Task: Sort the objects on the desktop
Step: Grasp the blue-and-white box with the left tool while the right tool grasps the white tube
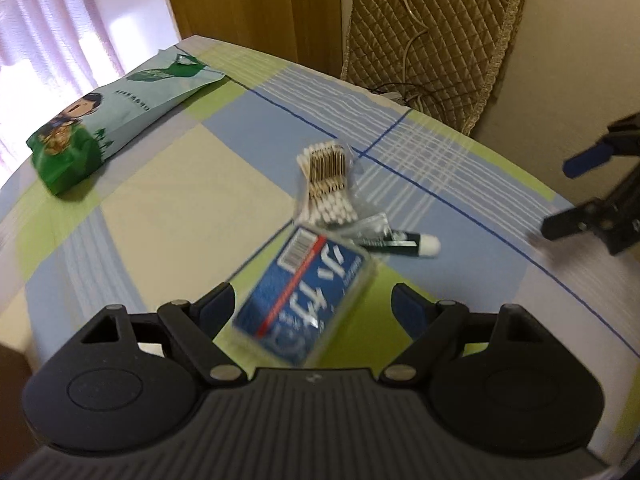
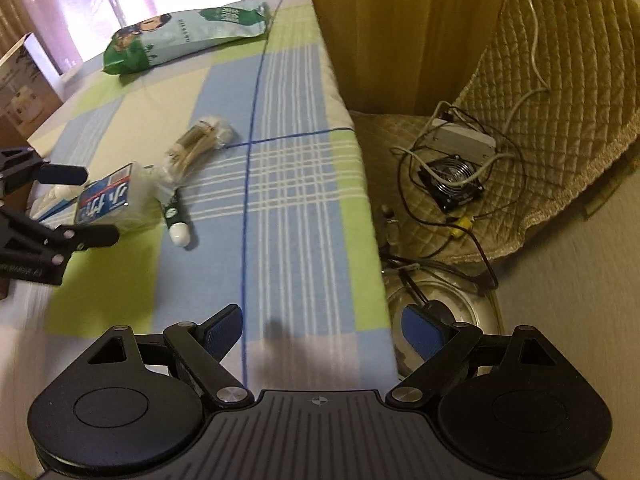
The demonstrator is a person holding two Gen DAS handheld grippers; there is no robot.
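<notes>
A blue tissue pack lies on the checked tablecloth, between the open jaws of my left gripper, which is not touching it. Behind it lie a bag of cotton swabs and a green tube with a white cap. A green snack bag lies far left. In the right wrist view the tissue pack, swabs, tube and snack bag show. My right gripper is open and empty over the table's near right edge. It shows at right in the left view.
The table's right edge drops to a floor with cables, a small fan and a quilted cover. A box stands at the table's far left. A wooden cabinet stands behind the table.
</notes>
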